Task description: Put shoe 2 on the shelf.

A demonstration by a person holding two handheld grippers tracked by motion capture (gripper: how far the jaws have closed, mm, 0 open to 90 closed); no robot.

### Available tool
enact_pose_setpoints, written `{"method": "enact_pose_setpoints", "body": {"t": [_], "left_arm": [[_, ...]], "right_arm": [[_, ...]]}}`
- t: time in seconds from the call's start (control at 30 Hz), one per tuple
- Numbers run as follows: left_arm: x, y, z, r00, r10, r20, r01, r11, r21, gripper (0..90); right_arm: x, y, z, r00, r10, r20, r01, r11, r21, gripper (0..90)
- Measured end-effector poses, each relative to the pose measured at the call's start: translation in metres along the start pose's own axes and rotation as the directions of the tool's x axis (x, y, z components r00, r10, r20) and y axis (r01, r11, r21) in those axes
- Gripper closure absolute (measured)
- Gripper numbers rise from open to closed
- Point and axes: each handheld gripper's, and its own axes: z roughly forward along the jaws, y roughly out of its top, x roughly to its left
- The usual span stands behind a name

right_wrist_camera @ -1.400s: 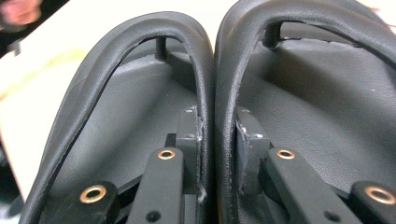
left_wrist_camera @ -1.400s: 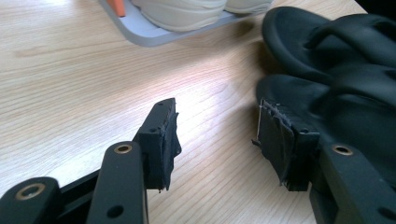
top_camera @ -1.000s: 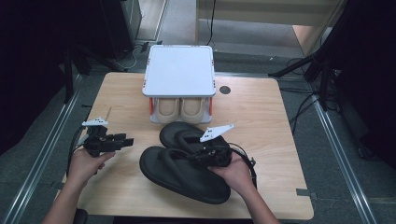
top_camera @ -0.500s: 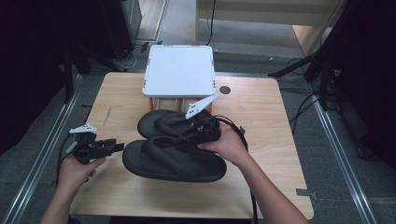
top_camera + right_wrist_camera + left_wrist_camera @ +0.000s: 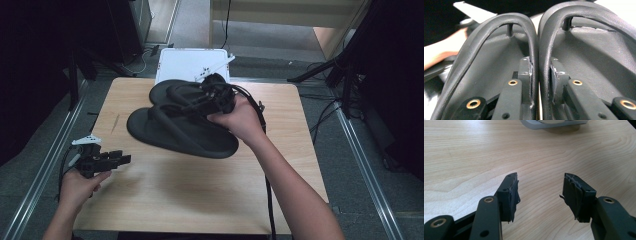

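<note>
Two black flip-flops, side by side, straps pinched together, lifted above the table

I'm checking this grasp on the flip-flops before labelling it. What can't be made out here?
- High view: the right gripper tips, hidden among the flip-flops' straps.
- High view: the white rack front, covered by the lifted flip-flops.
- Right gripper view: the flip-flops' heels, cut off by the edges.

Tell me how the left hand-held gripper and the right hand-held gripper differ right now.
The left hand-held gripper has its jaws wide apart with nothing between them; the right hand-held gripper is clamped on the inner straps of two black rubber flip-flops. The left sits low over the light wooden table; the right is raised, carrying both flip-flops. Both have black jaws.
</note>
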Motion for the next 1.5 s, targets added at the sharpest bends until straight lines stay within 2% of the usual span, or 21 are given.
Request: {"method": "enact_pose_setpoints", "body": {"t": [0.07,0.13,0.23,0.3,0.4,0.47,0.53,0.57,0.6,0.7,0.73,0.77,0.93,0.97,1.0,1.03,1.1,1.2,1.3,1.43,1.5], "left_arm": [[-0.001,0.001,0.002,1.0000,0.007,0.006,-0.007,1.0000,0.007,46.7],[-0.002,0.002,0.004,0.9999,0.012,0.006,-0.012,0.9999,0.006,46.7],[-0.003,0.004,0.007,0.9998,0.016,0.015,-0.016,0.9998,0.009,46.7],[-0.003,0.005,0.009,0.9995,0.025,0.019,-0.025,0.9996,0.012,46.7],[-0.005,0.007,0.011,0.9993,0.026,0.027,-0.026,0.9996,0.014,46.7],[-0.006,0.007,0.012,0.9989,0.033,0.034,-0.033,0.9994,0.013,46.7],[-0.007,0.008,0.013,0.9987,0.034,0.039,-0.035,0.9993,0.017,46.7],[-0.007,0.008,0.014,0.9984,0.039,0.041,-0.040,0.9991,0.016,46.7],[-0.007,0.009,0.014,0.9982,0.039,0.046,-0.040,0.9991,0.017,46.7],[-0.007,0.010,0.015,0.9977,0.043,0.052,-0.044,0.9988,0.019,46.7],[-0.007,0.010,0.016,0.9976,0.044,0.054,-0.045,0.9988,0.020,46.7],[-0.008,0.010,0.016,0.9974,0.044,0.058,-0.045,0.9987,0.022,46.7],[-0.009,0.011,0.018,0.9963,0.053,0.067,-0.055,0.9982,0.023,46.7],[-0.009,0.011,0.018,0.9964,0.051,0.068,-0.053,0.9984,0.020,46.7],[-0.010,0.011,0.018,0.9960,0.054,0.070,-0.056,0.9982,0.023,46.7],[-0.009,0.011,0.018,0.9958,0.056,0.072,-0.058,0.9981,0.023,46.7],[-0.010,0.012,0.018,0.9958,0.054,0.074,-0.056,0.9983,0.020,46.7],[-0.009,0.012,0.019,0.9958,0.056,0.073,-0.058,0.9981,0.021,46.7],[-0.010,0.012,0.019,0.9952,0.057,0.079,-0.059,0.9981,0.020,46.7],[-0.009,0.012,0.020,0.9952,0.057,0.080,-0.059,0.9980,0.024,46.7],[-0.009,0.012,0.019,0.9952,0.057,0.080,-0.060,0.9978,0.028,46.7]], "right_arm": [[-0.009,0.005,0.001,0.9963,0.041,0.076,-0.040,0.9992,-0.007,75.4],[-0.018,0.010,0.003,0.9860,0.091,0.140,-0.088,0.9959,-0.022,75.4],[-0.032,0.018,0.008,0.9589,0.172,0.226,-0.166,0.9851,-0.046,75.5],[-0.040,0.024,0.013,0.9397,0.205,0.273,-0.194,0.9787,-0.067,75.5],[-0.054,0.032,0.021,0.8996,0.274,0.340,-0.252,0.9617,-0.108,75.5],[-0.063,0.037,0.026,0.8684,0.335,0.366,-0.303,0.9422,-0.143,75.6],[-0.073,0.042,0.032,0.8473,0.368,0.383,-0.329,0.9296,-0.167,75.5],[-0.078,0.044,0.034,0.8314,0.393,0.393,-0.350,0.9193,-0.179,75.6],[-0.081,0.047,0.038,0.8202,0.400,0.409,-0.355,0.9163,-0.185,75.5],[-0.088,0.054,0.047,0.7695,0.450,0.454,-0.394,0.8931,-0.217,75.5],[-0.090,0.056,0.051,0.7443,0.474,0.471,-0.412,0.8805,-0.235,75.5],[-0.091,0.058,0.054,0.7259,0.489,0.484,-0.421,0.8720,-0.250,75.4],[-0.097,0.063,0.069,0.6274,0.605,0.491,-0.491,0.7962,-0.354,75.4],[-0.098,0.064,0.072,0.6045,0.627,0.491,-0.506,0.7785,-0.371,75.4],[-0.099,0.065,0.075,0.5920,0.640,0.490,-0.514,0.7682,-0.382,75.4],[-0.100,0.065,0.078,0.5814,0.651,0.488,-0.521,0.7587,-0.392,75.3],[-0.102,0.067,0.083,0.5682,0.658,0.494,-0.522,0.7522,-0.402,75.3],[-0.103,0.070,0.087,0.5348,0.679,0.503,-0.526,0.7334,-0.430,75.1],[-0.106,0.074,0.090,0.5154,0.698,0.497,-0.538,0.7149,-0.447,74.8],[-0.107,0.077,0.094,0.5009,0.694,0.518,-0.530,0.7187,-0.451,74.7],[-0.106,0.078,0.094,0.4821,0.694,0.534,-0.523,0.7174,-0.460,74.8]]}}
